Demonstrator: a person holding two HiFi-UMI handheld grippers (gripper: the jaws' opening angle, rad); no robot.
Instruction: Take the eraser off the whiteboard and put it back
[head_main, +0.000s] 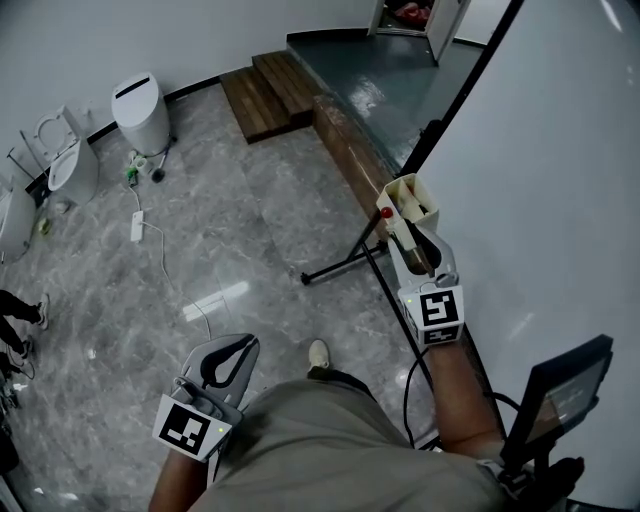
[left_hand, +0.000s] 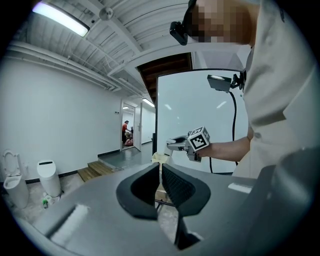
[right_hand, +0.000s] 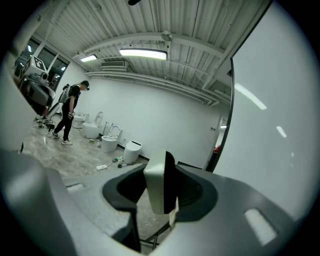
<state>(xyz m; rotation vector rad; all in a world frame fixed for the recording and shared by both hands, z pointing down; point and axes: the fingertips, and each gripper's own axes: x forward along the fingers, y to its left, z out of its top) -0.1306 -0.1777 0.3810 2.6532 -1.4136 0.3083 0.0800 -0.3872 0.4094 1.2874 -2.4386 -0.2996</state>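
Observation:
An eraser (right_hand: 154, 189), white-backed with a black felt face, stands upright on edge between the jaws of my right gripper (right_hand: 161, 186), which is shut on it. In the head view that gripper (head_main: 418, 243) is held up close to the left edge of the large whiteboard (head_main: 560, 190), just behind a cream box (head_main: 405, 198) with a red-tipped item in it. My left gripper (head_main: 226, 358) hangs low by the person's left hip, away from the board. Its jaws (left_hand: 160, 182) are together with nothing between them.
The whiteboard's black stand legs (head_main: 345, 265) reach out over the marble floor. Wooden steps (head_main: 265, 95) lie at the back, toilets (head_main: 140, 110) and a loose cable (head_main: 160, 250) at the left. A dark screen on an arm (head_main: 560, 395) sits by the right elbow. A person (right_hand: 67, 112) stands far off.

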